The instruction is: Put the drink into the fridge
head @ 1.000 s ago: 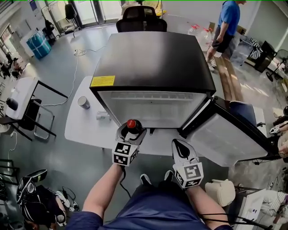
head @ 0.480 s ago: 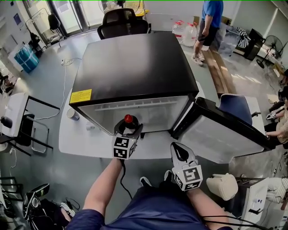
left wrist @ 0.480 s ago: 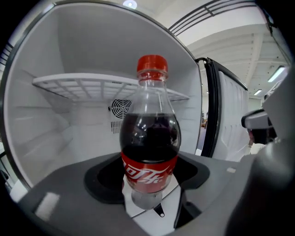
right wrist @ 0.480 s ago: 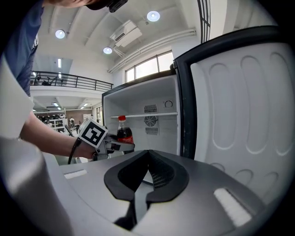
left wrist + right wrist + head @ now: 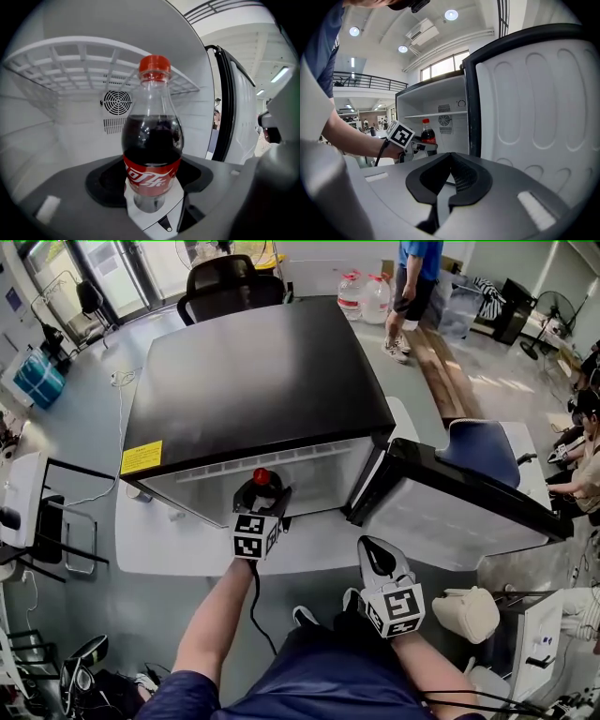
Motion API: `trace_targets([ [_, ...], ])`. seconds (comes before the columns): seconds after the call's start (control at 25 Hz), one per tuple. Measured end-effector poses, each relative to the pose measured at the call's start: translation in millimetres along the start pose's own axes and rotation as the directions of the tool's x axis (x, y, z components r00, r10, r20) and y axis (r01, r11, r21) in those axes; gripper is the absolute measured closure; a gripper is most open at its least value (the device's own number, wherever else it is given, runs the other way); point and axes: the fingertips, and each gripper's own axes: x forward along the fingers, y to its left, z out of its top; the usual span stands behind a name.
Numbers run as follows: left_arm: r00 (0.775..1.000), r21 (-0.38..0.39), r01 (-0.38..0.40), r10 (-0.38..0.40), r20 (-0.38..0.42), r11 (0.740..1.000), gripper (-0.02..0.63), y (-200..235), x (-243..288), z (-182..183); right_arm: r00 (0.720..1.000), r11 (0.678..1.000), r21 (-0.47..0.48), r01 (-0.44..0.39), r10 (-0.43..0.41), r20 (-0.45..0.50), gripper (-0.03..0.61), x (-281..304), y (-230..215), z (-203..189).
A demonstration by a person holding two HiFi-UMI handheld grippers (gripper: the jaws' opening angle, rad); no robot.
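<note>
Placing step: at frame centre the left gripper (image 5: 260,497) clamps the bottle (image 5: 152,140) at the fridge (image 5: 253,371) mouth; the right gripper (image 5: 373,549) is closed, empty. Next it likely needs reaching deeper, then setting down

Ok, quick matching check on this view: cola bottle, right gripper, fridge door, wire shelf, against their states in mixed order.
1. cola bottle
2. right gripper
3. fridge door
4. wire shelf

A. swung open
B. white grid fixed inside the fridge
C. jaws together, nothing in them
D. upright, clamped in the left gripper

Pairs: 1-D, 2-C, 3-A, 4-B.
</note>
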Motion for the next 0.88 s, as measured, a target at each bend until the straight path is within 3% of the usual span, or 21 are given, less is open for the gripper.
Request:
trace_targets([
  [0.88,1.0,-0.033,-0.007,0.006,-0.026,0.999,0.301,12.3,63.6,1.6,0.997,0.998,0.031,0.059,-0.058,-0.051,0.572,-17.5,-19.4,-18.8],
])
